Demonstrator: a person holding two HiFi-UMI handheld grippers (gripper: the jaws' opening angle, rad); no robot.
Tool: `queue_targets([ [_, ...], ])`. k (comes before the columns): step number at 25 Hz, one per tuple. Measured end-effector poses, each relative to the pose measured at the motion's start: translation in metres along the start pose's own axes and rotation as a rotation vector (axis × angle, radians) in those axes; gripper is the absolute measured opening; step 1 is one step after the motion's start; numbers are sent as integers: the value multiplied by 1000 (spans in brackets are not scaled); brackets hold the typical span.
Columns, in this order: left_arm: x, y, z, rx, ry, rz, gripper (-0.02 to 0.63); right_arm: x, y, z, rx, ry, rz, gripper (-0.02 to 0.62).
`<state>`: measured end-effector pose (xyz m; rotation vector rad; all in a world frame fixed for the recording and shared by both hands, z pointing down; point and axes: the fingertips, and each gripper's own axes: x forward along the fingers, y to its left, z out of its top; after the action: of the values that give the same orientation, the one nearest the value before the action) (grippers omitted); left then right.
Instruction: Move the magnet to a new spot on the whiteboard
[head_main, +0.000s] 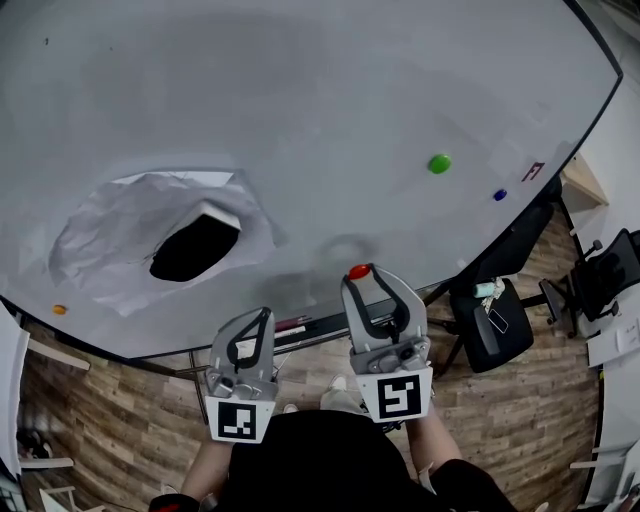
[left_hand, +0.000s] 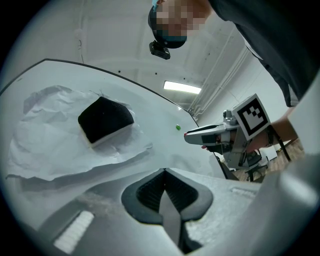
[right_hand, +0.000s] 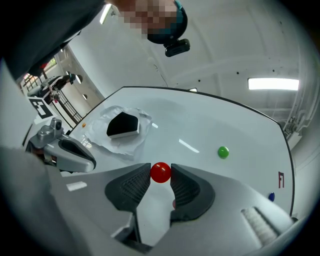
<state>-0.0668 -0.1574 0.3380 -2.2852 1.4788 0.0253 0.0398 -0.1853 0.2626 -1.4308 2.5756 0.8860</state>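
Your right gripper (head_main: 365, 277) grasps the red magnet (right_hand: 160, 172) between its two jaw tips, in front of the lower part of the whiteboard (head_main: 300, 120), below and left of the green magnet (head_main: 439, 163). The red magnet looks round, so no long axis or pointing direction shows. Your left gripper (left_hand: 164, 175) is clenched on nothing.

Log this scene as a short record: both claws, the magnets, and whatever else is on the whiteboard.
right claw: shut on the red magnet
left claw: shut, empty
red magnet touching whiteboard: cannot tell
other magnets on board: green magnet and blue magnet at right; orange magnet at lower left edge
also on board: black eraser over a crumpled paper sheet
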Motion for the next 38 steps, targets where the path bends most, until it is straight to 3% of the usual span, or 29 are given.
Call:
queue_targets([
  [23, 17, 5, -8, -3, 10, 69, 2, 54, -21, 0, -50, -39, 23, 127],
  [38, 19, 5, -11, 3, 15, 74, 2, 65, -25, -3, -65, -39, 30, 127],
])
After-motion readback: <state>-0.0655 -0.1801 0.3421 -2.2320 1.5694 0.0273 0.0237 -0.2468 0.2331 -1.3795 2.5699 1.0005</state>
